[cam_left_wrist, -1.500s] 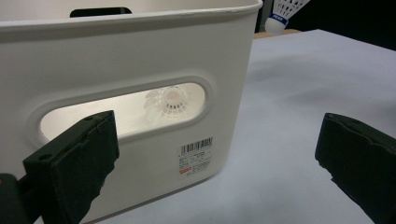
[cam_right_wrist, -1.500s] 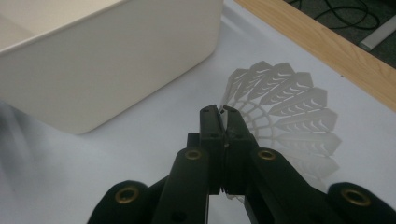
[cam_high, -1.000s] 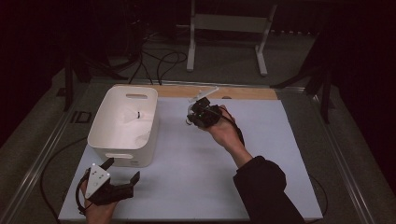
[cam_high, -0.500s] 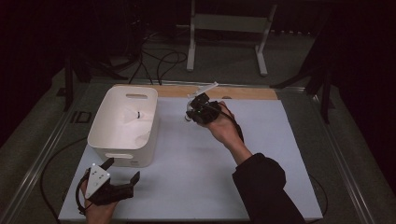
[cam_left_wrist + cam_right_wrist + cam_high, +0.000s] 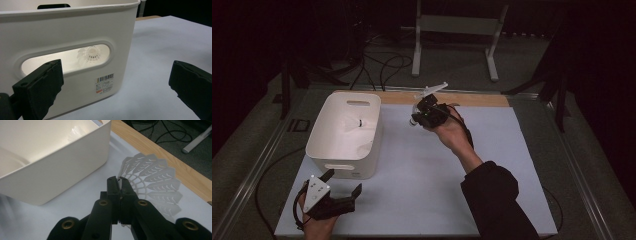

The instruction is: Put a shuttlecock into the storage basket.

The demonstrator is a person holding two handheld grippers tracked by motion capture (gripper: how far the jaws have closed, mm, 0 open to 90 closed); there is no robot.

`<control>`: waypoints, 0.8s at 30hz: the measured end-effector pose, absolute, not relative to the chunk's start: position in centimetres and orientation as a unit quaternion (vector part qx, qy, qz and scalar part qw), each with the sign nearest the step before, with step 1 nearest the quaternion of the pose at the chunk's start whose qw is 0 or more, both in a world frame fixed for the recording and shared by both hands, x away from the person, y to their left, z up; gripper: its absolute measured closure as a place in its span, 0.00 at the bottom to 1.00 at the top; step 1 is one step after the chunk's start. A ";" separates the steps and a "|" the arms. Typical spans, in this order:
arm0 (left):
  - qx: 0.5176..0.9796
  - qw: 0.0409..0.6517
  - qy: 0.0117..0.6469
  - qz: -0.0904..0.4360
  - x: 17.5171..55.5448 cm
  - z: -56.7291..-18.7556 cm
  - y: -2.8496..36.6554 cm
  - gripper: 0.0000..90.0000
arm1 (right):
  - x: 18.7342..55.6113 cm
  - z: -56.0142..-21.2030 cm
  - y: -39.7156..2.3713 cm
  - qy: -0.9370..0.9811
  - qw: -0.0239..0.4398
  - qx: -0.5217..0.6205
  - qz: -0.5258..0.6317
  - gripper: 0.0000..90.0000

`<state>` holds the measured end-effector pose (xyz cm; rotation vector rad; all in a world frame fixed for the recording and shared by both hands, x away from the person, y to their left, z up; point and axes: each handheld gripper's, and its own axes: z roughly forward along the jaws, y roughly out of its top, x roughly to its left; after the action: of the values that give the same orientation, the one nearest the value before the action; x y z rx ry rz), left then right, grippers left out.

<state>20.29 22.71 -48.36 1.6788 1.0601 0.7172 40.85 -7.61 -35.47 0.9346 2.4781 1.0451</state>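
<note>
My right gripper (image 5: 418,117) hovers over the far middle of the table, to the right of a white bin (image 5: 344,170). In the right gripper view the gripper (image 5: 119,181) is shut on the skirt of a white plastic shuttlecock (image 5: 155,180). A second shuttlecock (image 5: 358,123) lies inside the bin. It also shows through the bin's handle slot as the shuttlecock (image 5: 92,54) in the left gripper view. My left gripper (image 5: 343,182) rests low at the table's front left, just before the bin (image 5: 75,27). The left gripper (image 5: 116,75) is open, with nothing between its jaws.
A pale mat (image 5: 422,190) covers the table, with a wooden strip (image 5: 472,99) along its far edge. Metal rails (image 5: 257,165) border the table sides. Cables (image 5: 382,65) and a white stand (image 5: 457,25) are on the floor beyond.
My right gripper has drifted slightly left and farther back, toward the bin, still holding the shuttlecock. The left gripper has not moved.
</note>
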 end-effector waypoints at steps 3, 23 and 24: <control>0.692 0.493 0.437 0.296 20.3 -48.4 22.7 0.00 | 41.0 -35.3 -7.5 0.861 0.147 0.323 0.365 0.99; 0.692 0.493 0.436 0.296 20.3 -48.4 22.7 0.00 | 41.4 -34.1 -6.9 0.855 0.151 0.325 0.376 0.99; 0.692 0.493 0.436 0.296 20.3 -48.4 22.7 0.00 | 41.5 -34.1 -6.9 0.854 0.152 0.325 0.376 0.99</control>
<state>20.30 22.70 -48.37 1.6793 1.0574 0.7170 41.48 -6.89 -34.09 0.9319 2.4511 1.0793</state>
